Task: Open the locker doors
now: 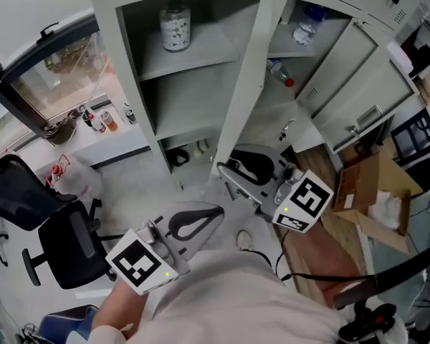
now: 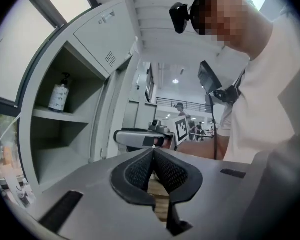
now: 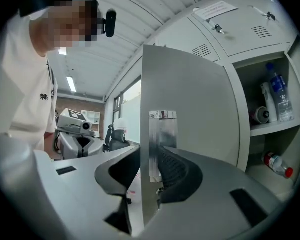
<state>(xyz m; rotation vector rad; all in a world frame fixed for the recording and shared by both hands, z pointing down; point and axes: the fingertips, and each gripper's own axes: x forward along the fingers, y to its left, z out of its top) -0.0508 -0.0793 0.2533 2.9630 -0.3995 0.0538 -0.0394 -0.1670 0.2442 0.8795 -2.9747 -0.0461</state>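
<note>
My right hand-held gripper (image 1: 233,165) is pinching the free edge of the tall grey sheet-metal locker door (image 3: 190,99). Its pads are closed on the panel just beside the shiny metal handle plate (image 3: 162,129). This door stands swung out from the pale grey steel locker (image 1: 118,56). In the head view it is edge-on to me, between the left compartment and the right one. My left hand-held gripper (image 2: 154,156) is pressed together on nothing and hangs low in front of the locker, apart from every door.

I judge that the main danger is the grip itself. The sheet is thin and smooth. If I pull in a straight line and not along the arc of the hinge, the pads may slide off the edge, or the panel may twist.

A second danger is the grey door further to the right (image 1: 358,95), which is open too. The one I hold could hit it on a wide swing. Such a knock would shake the shelves. The clear plastic bottle with a red cap (image 3: 277,164) lies on its side on a shelf of the right compartment, and I think it could roll out.

The small vented upper doors (image 3: 245,26) look closed, so they are not yet done.
</note>
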